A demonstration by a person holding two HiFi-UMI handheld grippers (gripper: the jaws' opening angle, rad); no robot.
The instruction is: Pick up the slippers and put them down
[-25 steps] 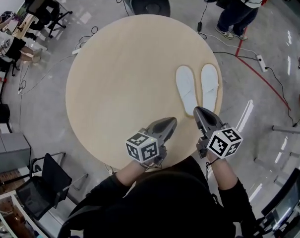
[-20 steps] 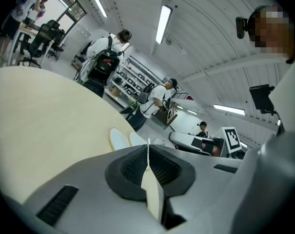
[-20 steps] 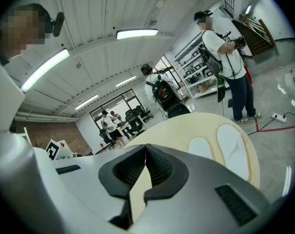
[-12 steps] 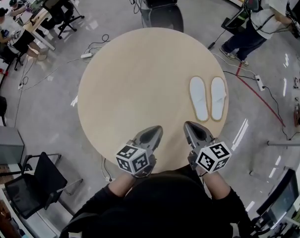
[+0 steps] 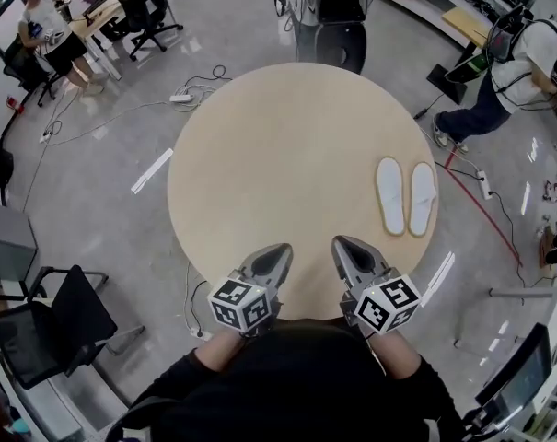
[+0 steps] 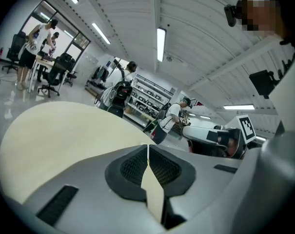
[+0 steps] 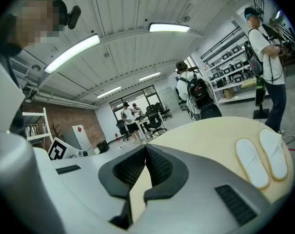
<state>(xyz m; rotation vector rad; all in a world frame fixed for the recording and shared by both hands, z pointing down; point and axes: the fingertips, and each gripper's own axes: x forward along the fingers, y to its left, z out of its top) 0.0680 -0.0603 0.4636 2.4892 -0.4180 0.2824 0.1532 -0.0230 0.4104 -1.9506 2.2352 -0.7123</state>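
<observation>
Head view: the white slippers (image 5: 390, 196) lay side by side near the round bench's (image 5: 260, 155) right edge, well apart from the left gripper (image 5: 280, 249) and right gripper (image 5: 340, 243), both with jaws together and empty. No grasp looked under way. A pickup would call for reaching right and opening the jaws.

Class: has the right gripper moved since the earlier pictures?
Yes. The right gripper has drawn back from the slippers toward the near edge of the table.

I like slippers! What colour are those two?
White, with tan edges; the head view shows the slippers best.
</observation>
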